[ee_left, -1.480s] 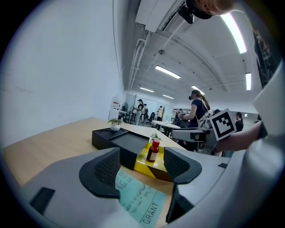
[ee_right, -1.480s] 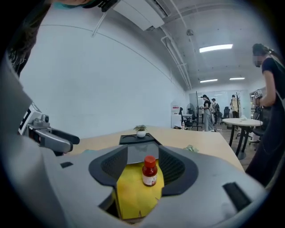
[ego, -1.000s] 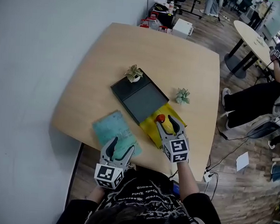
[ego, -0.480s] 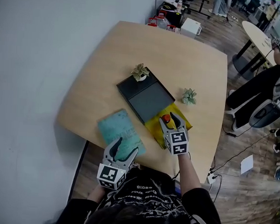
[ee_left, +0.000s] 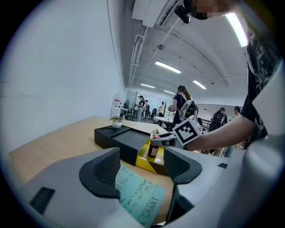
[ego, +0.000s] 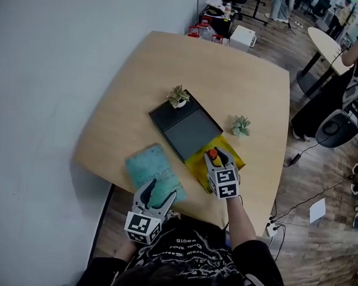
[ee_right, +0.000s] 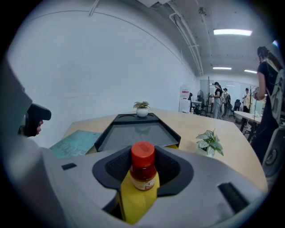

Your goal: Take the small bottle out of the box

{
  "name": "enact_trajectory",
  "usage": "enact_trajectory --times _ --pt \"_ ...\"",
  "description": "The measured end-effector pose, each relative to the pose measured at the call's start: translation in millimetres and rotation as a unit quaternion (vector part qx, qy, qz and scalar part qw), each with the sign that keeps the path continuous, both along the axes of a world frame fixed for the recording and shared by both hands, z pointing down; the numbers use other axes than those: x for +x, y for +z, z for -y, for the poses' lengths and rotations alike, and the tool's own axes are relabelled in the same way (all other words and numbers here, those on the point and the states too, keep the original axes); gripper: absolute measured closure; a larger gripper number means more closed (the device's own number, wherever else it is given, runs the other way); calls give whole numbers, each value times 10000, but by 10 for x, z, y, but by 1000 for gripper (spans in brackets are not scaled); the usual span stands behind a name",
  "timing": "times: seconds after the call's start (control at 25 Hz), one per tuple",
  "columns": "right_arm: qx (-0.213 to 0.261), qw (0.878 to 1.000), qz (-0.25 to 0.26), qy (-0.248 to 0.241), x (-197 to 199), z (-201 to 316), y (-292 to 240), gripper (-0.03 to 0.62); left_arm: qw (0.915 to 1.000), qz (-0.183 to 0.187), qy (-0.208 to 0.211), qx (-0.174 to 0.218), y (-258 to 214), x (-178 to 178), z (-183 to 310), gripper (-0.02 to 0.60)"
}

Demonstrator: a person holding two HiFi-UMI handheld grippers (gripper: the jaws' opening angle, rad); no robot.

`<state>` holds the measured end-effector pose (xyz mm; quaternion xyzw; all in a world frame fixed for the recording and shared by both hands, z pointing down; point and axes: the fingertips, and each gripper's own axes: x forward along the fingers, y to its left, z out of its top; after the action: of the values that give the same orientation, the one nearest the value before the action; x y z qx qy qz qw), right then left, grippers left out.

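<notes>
Light wooden table [ego: 171,67] with rounded corners, left edge close against a plain white wall [ego: 51,73]. Near the table's middle, a flat black tray [ego: 188,131], set diagonally to the edges. On the tray's far corner, a small potted plant [ego: 178,97] in a pale pot, upright. Toward the right edge, a second small plant [ego: 241,125], apart from the tray, directly on the table. By the near edge, left of the tray, a teal printed sheet [ego: 153,171], lying flat, with the word "GRANT" legible. Beyond the far edge, a white box [ego: 242,36] on the wooden floor. Farther right, a round table [ego: 327,48] and a loose sheet of paper [ego: 317,209] on the floor.
</notes>
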<state>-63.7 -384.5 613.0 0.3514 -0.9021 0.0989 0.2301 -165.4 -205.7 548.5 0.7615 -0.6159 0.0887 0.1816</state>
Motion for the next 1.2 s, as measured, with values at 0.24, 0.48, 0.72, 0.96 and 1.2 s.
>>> enact_trajectory --times 0.24,0.48,0.72,0.96,1.2 --pt "-16 9997 229 129 58 13 -155 436 9999 -22 112 -50 10 57 16 268" --pt "228 9985 407 271 178 75 -545 436 9998 -63 205 -63 10 127 18 268" --pt "480 9981 349 143 223 -54 -811 436 9993 -104 363 -6 -18 217 40 268" --pt "671 9969 371 169 399 -297 -1143 436 9982 -261 541 37 -70 348 22 268" --pt "799 9953 411 353 591 -489 -1323 436 9966 -318 754 105 -46 453 81 268"
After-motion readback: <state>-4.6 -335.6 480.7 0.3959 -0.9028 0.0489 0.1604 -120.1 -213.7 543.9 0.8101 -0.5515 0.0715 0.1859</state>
